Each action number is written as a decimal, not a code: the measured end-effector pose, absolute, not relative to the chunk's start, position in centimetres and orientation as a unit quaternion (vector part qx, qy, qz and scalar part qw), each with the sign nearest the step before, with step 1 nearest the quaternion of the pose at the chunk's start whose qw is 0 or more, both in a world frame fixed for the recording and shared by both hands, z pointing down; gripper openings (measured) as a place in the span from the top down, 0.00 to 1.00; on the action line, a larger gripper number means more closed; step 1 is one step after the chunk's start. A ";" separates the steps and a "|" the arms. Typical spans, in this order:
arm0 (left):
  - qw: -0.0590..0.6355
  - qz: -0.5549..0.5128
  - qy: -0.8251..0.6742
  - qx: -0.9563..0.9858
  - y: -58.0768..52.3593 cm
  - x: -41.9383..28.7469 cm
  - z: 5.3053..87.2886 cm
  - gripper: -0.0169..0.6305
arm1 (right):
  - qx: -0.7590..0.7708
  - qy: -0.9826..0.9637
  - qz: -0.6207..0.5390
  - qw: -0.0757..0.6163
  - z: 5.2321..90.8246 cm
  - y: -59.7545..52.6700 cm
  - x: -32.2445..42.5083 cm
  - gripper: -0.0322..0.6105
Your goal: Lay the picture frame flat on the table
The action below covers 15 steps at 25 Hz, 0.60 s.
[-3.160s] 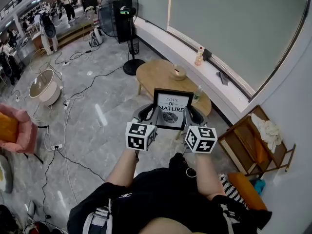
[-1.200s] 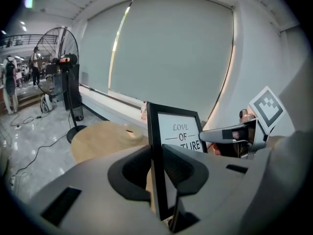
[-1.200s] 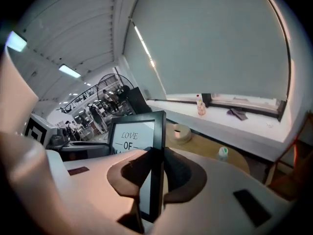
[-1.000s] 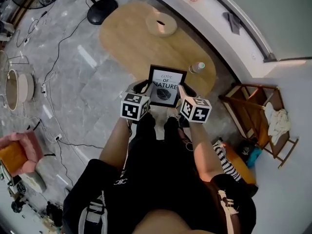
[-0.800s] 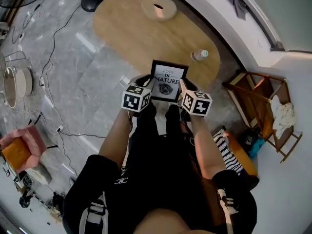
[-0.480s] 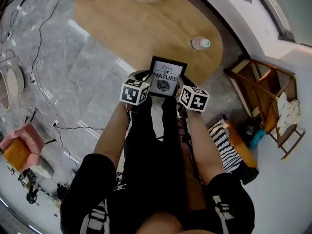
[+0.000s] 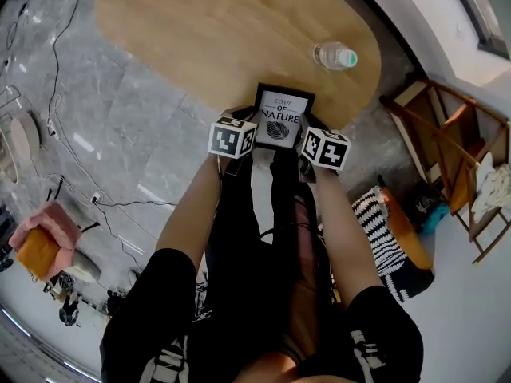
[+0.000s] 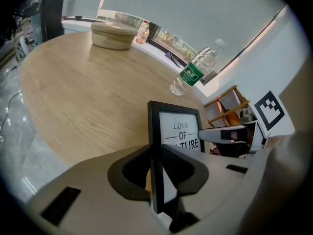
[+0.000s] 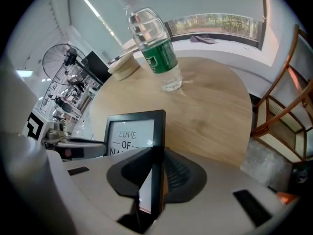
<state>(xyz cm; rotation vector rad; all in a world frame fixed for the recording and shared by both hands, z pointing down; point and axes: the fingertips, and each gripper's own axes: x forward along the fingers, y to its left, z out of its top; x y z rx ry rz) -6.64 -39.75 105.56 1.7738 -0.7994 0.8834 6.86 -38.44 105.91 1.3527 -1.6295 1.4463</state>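
A black picture frame (image 7: 283,116) with a white print reading "LOVE OF NATURE" is held over the near edge of the oval wooden table (image 7: 200,30). My left gripper (image 7: 247,128) is shut on the frame's left edge (image 8: 155,151), and my right gripper (image 7: 307,132) is shut on its right edge (image 9: 157,151). The frame (image 8: 177,131) stands tilted with its print towards me, above the tabletop. In the right gripper view the frame (image 9: 132,133) shows its print, with the left gripper (image 9: 73,143) beyond it.
A clear water bottle with a green label (image 7: 335,55) stands on the table just beyond the frame, right of it (image 9: 156,48). A round woven bowl (image 8: 113,35) sits at the far end. A wooden rack (image 7: 447,142) stands right of the table; cables cross the floor on the left.
Both grippers have come down with the frame from chest height to just over the table's near edge. The table and bottle now fill more of the head view.
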 end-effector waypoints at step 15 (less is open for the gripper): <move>0.358 0.337 -0.443 0.750 -42.3 -7.7 97.8 0.68 | 0.541 -0.650 0.464 0.262 99.7 -40.2 7.4 0.71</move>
